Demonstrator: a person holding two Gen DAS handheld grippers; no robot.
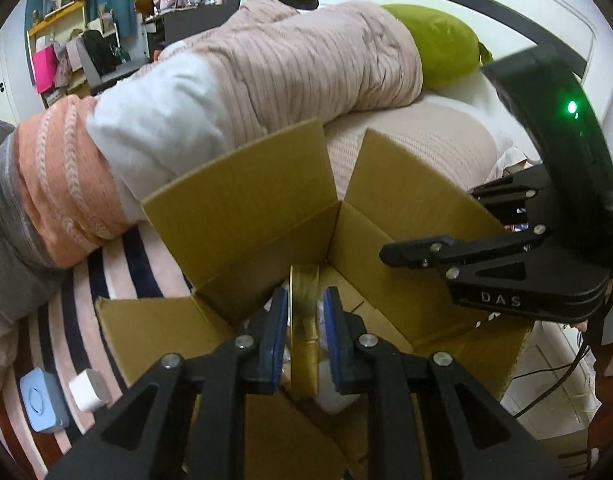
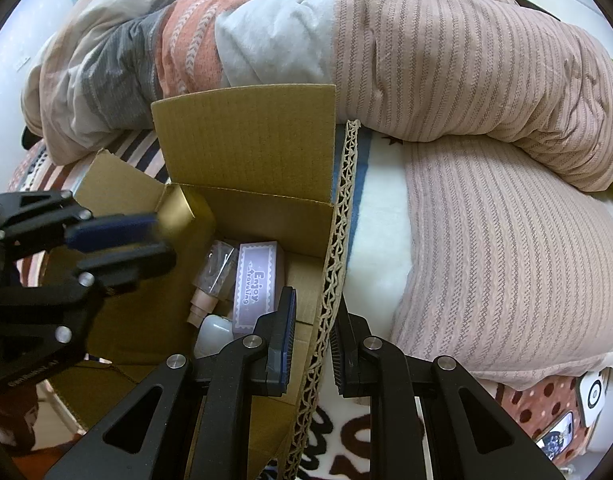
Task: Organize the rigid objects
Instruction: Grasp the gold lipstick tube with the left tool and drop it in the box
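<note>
The left tongs [image 1: 304,336] are closed on a flat gold tin [image 1: 303,320], gripped edge-on between the blue pads [image 1: 278,332]. The tin hangs above the open cardboard box [image 1: 242,216], near its left corner as the right wrist view shows it.

The right tongs [image 2: 315,344] are closed on the box's right wall flap [image 2: 338,240], one finger inside and one outside the corrugated edge. This grip steadies the box, which stands on the bed against a roll of bedding [image 2: 446,60].

Items already in the box: a purple carton printed "Enjoy traveling" [image 2: 255,284], a small pink bottle [image 2: 204,296] and a white container [image 2: 214,334]. All three lie on the box floor toward the right wall.

Step in hand, judged from this layout: transfer of the gold tin into the box.

Next move calls for:
- Lowering the left tongs past the upright flaps without striking them.
- Aiming for the bare floor area left of the purple carton.
- Releasing only once the tin rests on the floor or lies low enough not to tip.
- Keeping the right tongs clamped on the flap until release is complete.
</note>
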